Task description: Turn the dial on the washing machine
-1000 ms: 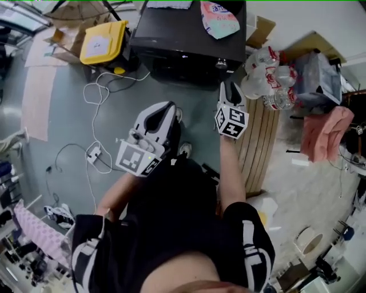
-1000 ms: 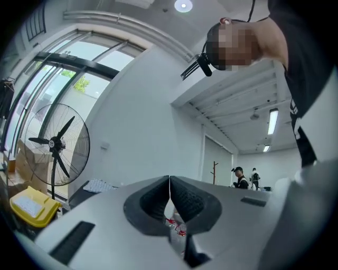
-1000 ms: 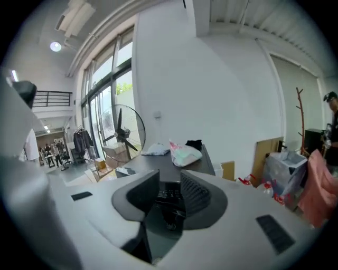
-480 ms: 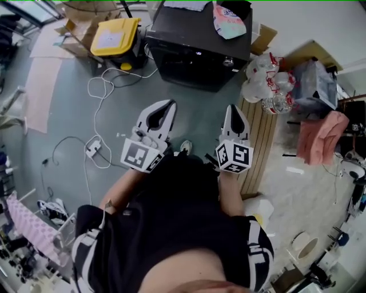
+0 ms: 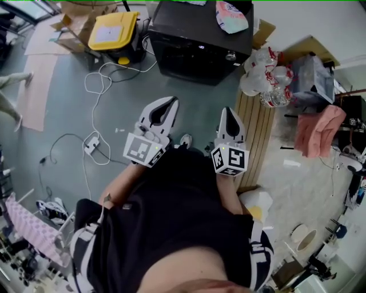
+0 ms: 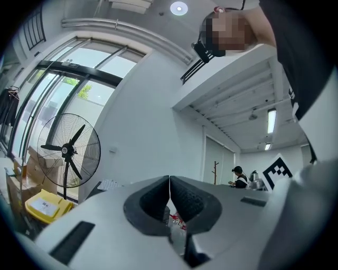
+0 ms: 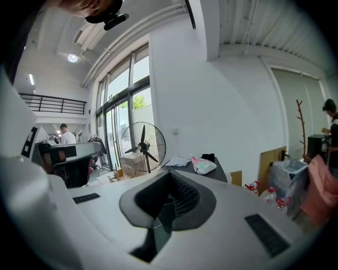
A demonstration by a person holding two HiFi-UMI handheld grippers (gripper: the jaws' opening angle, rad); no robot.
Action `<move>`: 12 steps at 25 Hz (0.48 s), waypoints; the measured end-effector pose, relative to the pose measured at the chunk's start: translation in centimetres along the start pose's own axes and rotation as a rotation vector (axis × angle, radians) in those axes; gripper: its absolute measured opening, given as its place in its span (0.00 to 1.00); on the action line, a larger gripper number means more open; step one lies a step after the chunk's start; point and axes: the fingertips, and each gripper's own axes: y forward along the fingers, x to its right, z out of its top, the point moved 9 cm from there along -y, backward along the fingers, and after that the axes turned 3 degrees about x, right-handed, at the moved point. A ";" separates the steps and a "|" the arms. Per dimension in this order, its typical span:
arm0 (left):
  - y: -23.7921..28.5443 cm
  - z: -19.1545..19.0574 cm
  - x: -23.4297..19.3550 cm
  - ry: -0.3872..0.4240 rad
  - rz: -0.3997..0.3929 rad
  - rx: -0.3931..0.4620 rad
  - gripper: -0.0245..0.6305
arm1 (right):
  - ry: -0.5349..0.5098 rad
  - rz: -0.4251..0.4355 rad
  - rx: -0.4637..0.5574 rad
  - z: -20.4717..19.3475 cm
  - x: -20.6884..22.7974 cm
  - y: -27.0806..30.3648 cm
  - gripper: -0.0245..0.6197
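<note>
Presently, the black washing machine (image 5: 197, 40) is seen at the upper centre of the head view, with its silver dial (image 5: 230, 56) at the right end of the front. Both tongs are held mid-frame, well apart from it. The left gripper (image 5: 168, 103) is clenched on nothing, pads touching, and the right gripper (image 5: 229, 111) is likewise closed and empty. Black-and-white square markers are carried on both cubes. Print on the pouch (image 5: 231, 14) atop the machine and on the label of the yellow box (image 5: 110, 33) is too small to be read.
</note>
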 end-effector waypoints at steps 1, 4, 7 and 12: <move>0.0 0.0 -0.1 -0.003 -0.002 0.002 0.07 | -0.002 -0.001 0.002 0.1 -0.1 0.1 0.08; -0.3 0.2 -0.4 0.002 -0.006 0.011 0.07 | -0.007 -0.009 0.003 0.2 -0.5 0.1 0.08; -0.6 0.2 -0.8 0.000 -0.008 0.003 0.07 | -0.006 -0.013 0.001 0.2 -0.8 0.2 0.08; -1.0 0.3 -1.0 -0.011 -0.010 -0.003 0.07 | -0.006 -0.016 -0.003 0.1 -1.2 0.1 0.08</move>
